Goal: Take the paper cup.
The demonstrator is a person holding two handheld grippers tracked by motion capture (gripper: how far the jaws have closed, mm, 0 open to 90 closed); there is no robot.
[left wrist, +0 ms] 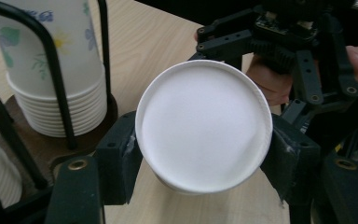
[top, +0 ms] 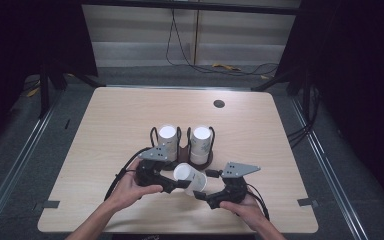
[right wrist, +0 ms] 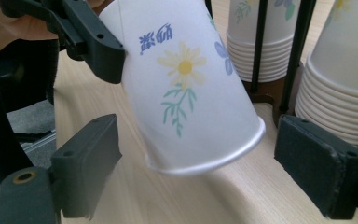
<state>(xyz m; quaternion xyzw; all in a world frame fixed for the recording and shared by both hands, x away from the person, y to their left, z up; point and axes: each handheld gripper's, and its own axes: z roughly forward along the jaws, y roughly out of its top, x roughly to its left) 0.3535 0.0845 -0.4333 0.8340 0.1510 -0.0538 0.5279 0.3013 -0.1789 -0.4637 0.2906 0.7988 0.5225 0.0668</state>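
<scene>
A white paper cup (top: pixel 190 176) with a daisy print is held tilted above the table's near edge, in front of a black wire cup holder (top: pixel 195 161). My left gripper (top: pixel 180 184) is shut on it. In the left gripper view the cup's flat bottom (left wrist: pixel 200 123) faces the camera, and both pads (left wrist: pixel 119 154) press its sides. My right gripper (top: pixel 202 192) stands open around the cup's rim end (right wrist: pixel 205 163); its pads (right wrist: pixel 86 163) stay clear of the wall on both sides. The left gripper's jaw shows at the upper left of the right gripper view.
The holder carries two stacks of upside-down cups (top: pixel 168 140) (top: pixel 200 142), close behind both grippers. A round black hole (top: pixel 219 103) sits near the table's far edge. Cables lie on the floor beyond the table.
</scene>
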